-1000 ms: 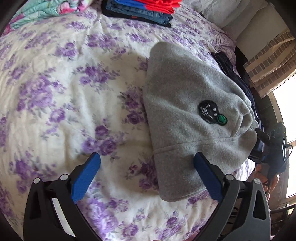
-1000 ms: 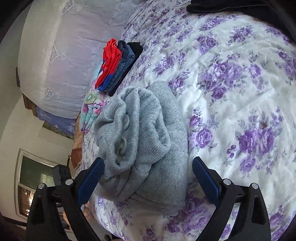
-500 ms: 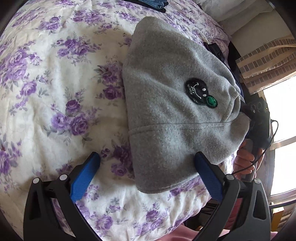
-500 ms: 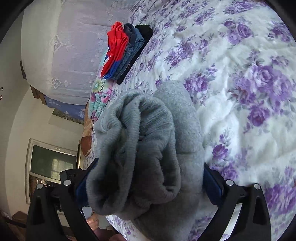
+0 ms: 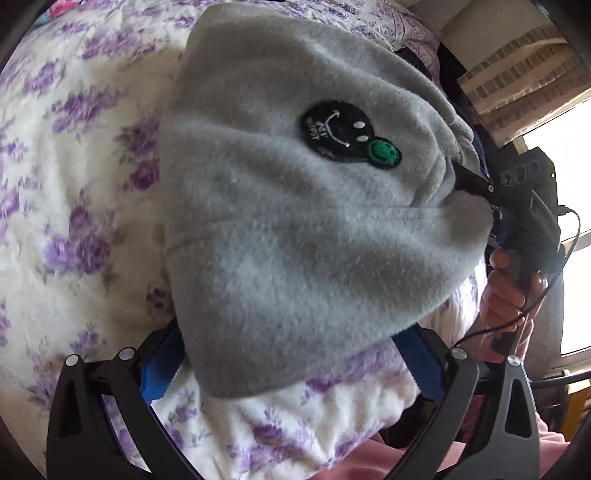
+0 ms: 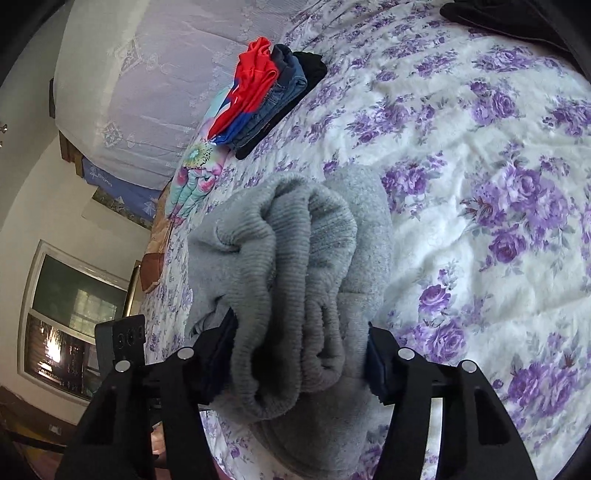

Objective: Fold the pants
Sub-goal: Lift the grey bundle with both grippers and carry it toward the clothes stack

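Grey fleece pants (image 5: 295, 221) lie folded on the flowered bed sheet (image 5: 74, 221), with a round black patch (image 5: 336, 133) facing up. My left gripper (image 5: 291, 360) is open, and the near end of the pants lies over and between its blue fingers. In the right wrist view the ribbed waistband end of the pants (image 6: 295, 266) is bunched between the jaws of my right gripper (image 6: 299, 350). Those jaws are closing, with both pads pressed into the fabric. From the left wrist view the right gripper (image 5: 476, 195) pinches the far right end, with a hand (image 5: 506, 291) on its handle.
A stack of folded clothes (image 6: 273, 88), red, blue and black, sits far back on the bed near a white curtain. A dark garment (image 6: 498, 18) lies at the far edge. The bed edge runs close by my left gripper, with pink clothing (image 5: 369, 458) below it.
My left gripper has moved in until the near end of the pants lies between its fingers. The right jaws have narrowed from wide open onto the ribbed waistband.
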